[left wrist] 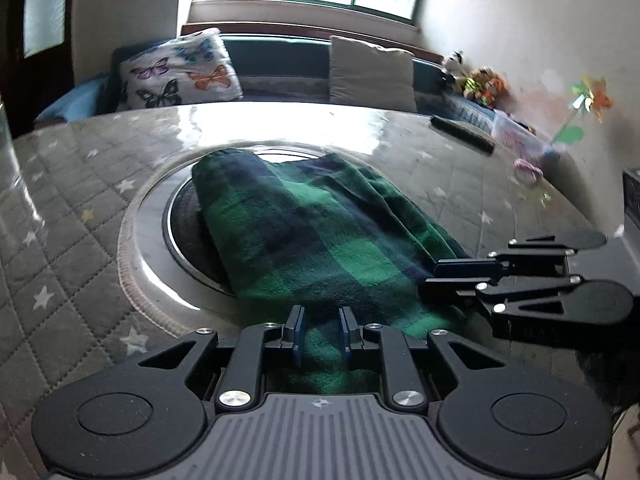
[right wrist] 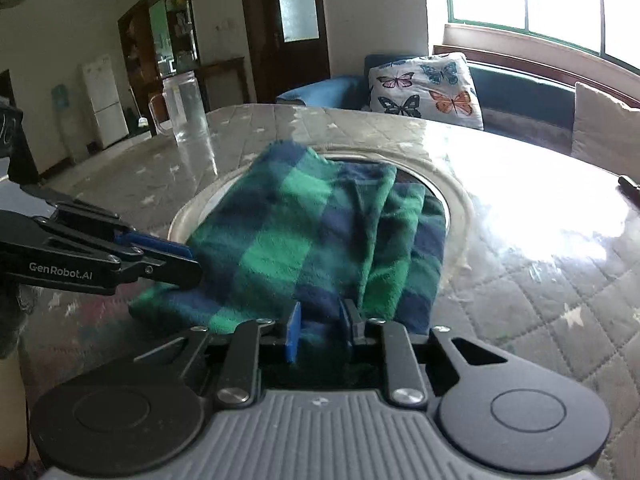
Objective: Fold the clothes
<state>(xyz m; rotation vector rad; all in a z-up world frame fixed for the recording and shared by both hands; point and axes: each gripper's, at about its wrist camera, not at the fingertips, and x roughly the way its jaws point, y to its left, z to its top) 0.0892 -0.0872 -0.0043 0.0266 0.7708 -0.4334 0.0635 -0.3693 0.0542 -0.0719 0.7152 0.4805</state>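
Note:
A green and navy plaid garment (left wrist: pixel 320 232) lies bunched over the round turntable (left wrist: pixel 152 248) in the middle of the table, its near edge hanging toward me. My left gripper (left wrist: pixel 322 328) has the near hem between its blue pads, which press on the fabric. In the right wrist view the same gripper (right wrist: pixel 188 260) pinches the garment's (right wrist: pixel 312 232) left corner. My right gripper (right wrist: pixel 320 328) holds a fold of the near edge between its pads. In the left wrist view it (left wrist: pixel 430 280) grips the right corner, its fingers close together.
The table wears a grey quilted star cover (left wrist: pixel 72 208) under glossy plastic. A glass pitcher (right wrist: pixel 186 108) stands far left, a dark bar-shaped object (left wrist: pixel 462 134) and a plastic box (left wrist: pixel 516 136) far right. Behind is a bench with a butterfly pillow (left wrist: pixel 180 72).

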